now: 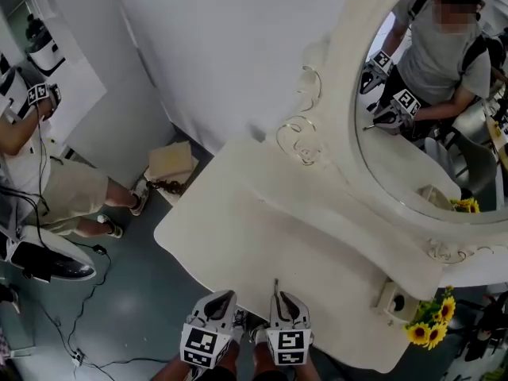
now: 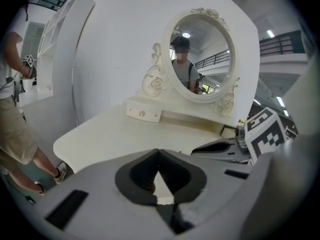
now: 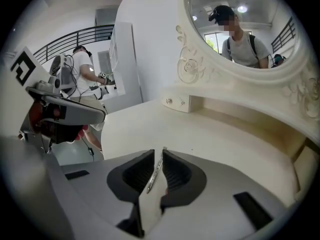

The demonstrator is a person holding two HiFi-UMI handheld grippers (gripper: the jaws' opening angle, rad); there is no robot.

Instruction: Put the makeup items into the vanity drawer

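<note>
My right gripper (image 3: 159, 158) is shut on a thin silvery stick (image 3: 154, 176) that pokes out past its tips; the same stick (image 1: 275, 286) shows as a fine line in the head view. Both grippers hang side by side over the near edge of the cream vanity table (image 1: 262, 236), the left gripper (image 1: 223, 297) beside the right gripper (image 1: 286, 298). The left gripper (image 2: 159, 154) is shut with nothing in it. A small drawer (image 2: 143, 114) with a knob sits under the mirror's left scroll, closed; it is also in the right gripper view (image 3: 177, 102). No other makeup items are in sight.
An oval mirror (image 1: 432, 125) in an ornate frame stands at the back right. A small box with a dark knob (image 1: 393, 300) and sunflowers (image 1: 429, 324) sit at the table's right end. A person (image 1: 48, 181) stands at the left, and a box (image 1: 171, 161) lies on the floor.
</note>
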